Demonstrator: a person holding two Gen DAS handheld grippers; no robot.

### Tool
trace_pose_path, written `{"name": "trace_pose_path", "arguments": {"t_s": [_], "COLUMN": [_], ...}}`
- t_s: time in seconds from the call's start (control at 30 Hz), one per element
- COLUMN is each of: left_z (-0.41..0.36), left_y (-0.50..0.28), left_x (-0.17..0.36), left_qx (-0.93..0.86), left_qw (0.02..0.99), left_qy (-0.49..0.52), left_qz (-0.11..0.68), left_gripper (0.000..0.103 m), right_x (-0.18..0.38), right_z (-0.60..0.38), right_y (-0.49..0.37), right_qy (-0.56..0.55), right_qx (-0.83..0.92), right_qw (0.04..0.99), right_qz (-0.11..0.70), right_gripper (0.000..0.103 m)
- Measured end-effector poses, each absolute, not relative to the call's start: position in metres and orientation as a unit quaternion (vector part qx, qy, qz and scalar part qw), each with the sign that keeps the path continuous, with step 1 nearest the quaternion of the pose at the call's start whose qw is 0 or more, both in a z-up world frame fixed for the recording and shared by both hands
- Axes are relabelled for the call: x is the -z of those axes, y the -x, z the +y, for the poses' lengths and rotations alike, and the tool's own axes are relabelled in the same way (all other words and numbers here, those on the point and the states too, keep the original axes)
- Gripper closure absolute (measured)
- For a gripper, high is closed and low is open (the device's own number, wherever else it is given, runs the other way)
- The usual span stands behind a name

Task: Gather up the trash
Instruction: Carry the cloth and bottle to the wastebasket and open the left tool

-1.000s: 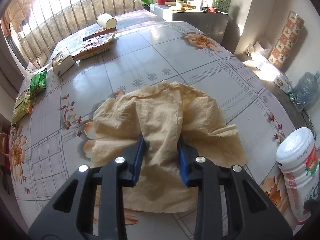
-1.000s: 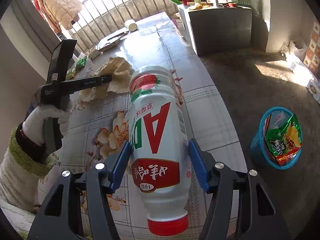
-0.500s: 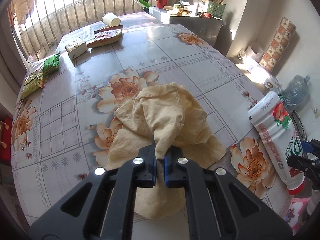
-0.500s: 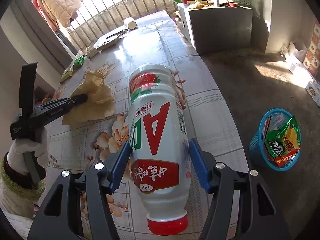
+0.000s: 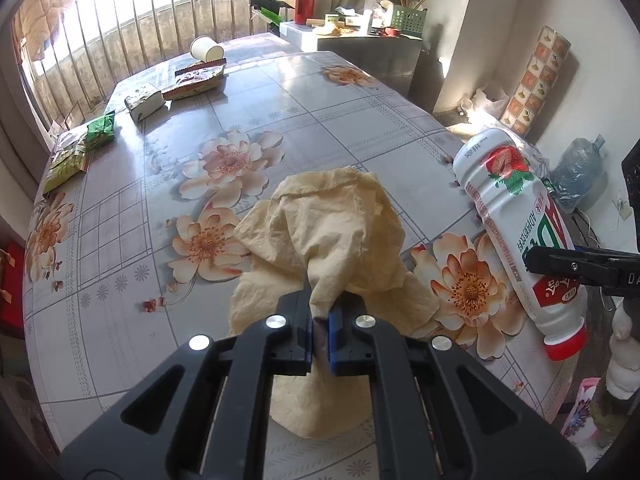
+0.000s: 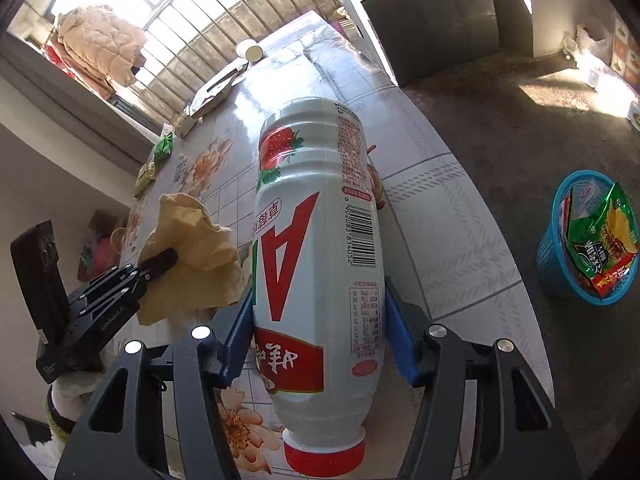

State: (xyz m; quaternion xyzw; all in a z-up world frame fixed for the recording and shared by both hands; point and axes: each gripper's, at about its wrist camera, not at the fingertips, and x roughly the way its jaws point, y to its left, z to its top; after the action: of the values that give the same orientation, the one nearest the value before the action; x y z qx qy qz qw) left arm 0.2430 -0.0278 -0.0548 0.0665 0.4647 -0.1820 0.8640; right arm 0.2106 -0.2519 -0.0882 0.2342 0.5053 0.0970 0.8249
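Sunlight pours through the barred window onto the flowered counter (image 5: 304, 92), where wrappers, a small box and a tipped paper cup (image 5: 206, 49) lie at the far end.

From the left wrist view, the left gripper (image 5: 320, 330) points steeply down, its jaws clenched on a fold of the crumpled yellow paper (image 5: 332, 232). The pinched part is pulled up into a peak while the lower folds seem to trail on the counter. Off to the right the white bottle (image 5: 508, 216) with the strawberry label hangs tilted, red cap toward the near edge, with the dark tip of the other tool across it.

From the right wrist view, the right gripper (image 6: 320, 340) grasps that bottle (image 6: 320, 208) across its body, blue pads (image 6: 236, 336) pressed on either side, cap nearest the camera and base pointing away over the counter. It looks lifted clear of the surface. To its left the other gripper (image 6: 156, 264) shows, paper (image 6: 192, 248) bunched around its tip, a gloved hand below it. Down on the floor to the right stands the blue basket (image 6: 560, 264), already holding snack bags.

I'd say both pieces are picked up and the carry is in hand. The next move calls for swinging each load past the counter's edge and over that basket, then letting go; the loose paper could snag or drag on the way.
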Motion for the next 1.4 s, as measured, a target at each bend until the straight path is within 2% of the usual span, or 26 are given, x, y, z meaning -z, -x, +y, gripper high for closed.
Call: {"name": "trace_pose_path", "arguments": {"t_s": [0.4, 0.57, 0.73, 0.87, 1.07, 1.23, 1.27, 1.33, 1.37, 1.4], "left_z": [-0.075, -0.14, -0.234, -0.319, -0.438, -0.506, -0.515, -0.531, -0.537, -0.54], "left_y": [-0.248, -0.253, -0.263, -0.275, -0.292, -0.307, -0.311, -0.32, -0.324, -0.328], "left_x": [0.015, -0.005, -0.005, 0.023, 0.105, 0.167, 0.177, 0.198, 0.208, 0.216], "left_qx": [0.254, 0.323, 0.403, 0.442, 0.443, 0.424, 0.421, 0.412, 0.405, 0.4], "left_qw": [0.859, 0.839, 0.792, 0.744, 0.687, 0.663, 0.661, 0.653, 0.651, 0.648], "left_qy": [-0.065, -0.072, -0.086, -0.1, -0.156, -0.18, -0.18, -0.164, -0.153, -0.139], "left_qz": [0.439, 0.431, 0.45, 0.491, 0.555, 0.59, 0.594, 0.613, 0.624, 0.633], "left_gripper": [0.099, 0.099, 0.099, 0.099, 0.098, 0.098, 0.097, 0.071, 0.05, 0.049], "right_x": [0.055, 0.041, 0.065, 0.106, 0.185, 0.241, 0.251, 0.275, 0.29, 0.306], "right_z": [-0.305, -0.376, -0.453, -0.504, -0.566, -0.61, -0.617, -0.631, -0.637, -0.642], "right_y": [-0.183, -0.144, -0.104, -0.093, -0.106, -0.132, -0.139, -0.15, -0.153, -0.156], "right_qy": [-0.3, -0.338, -0.388, -0.416, -0.475, -0.509, -0.51, -0.512, -0.517, -0.525], "right_qx": [-0.078, -0.004, 0.107, 0.165, 0.185, 0.194, 0.195, 0.194, 0.195, 0.199], "right_qw": [0.851, 0.866, 0.847, 0.819, 0.772, 0.746, 0.744, 0.742, 0.735, 0.724], "right_qz": [0.424, 0.368, 0.347, 0.359, 0.379, 0.383, 0.385, 0.387, 0.392, 0.401], "right_gripper": [0.046, 0.046, 0.046, 0.046, 0.046, 0.045, 0.045, 0.045, 0.044, 0.044]}}
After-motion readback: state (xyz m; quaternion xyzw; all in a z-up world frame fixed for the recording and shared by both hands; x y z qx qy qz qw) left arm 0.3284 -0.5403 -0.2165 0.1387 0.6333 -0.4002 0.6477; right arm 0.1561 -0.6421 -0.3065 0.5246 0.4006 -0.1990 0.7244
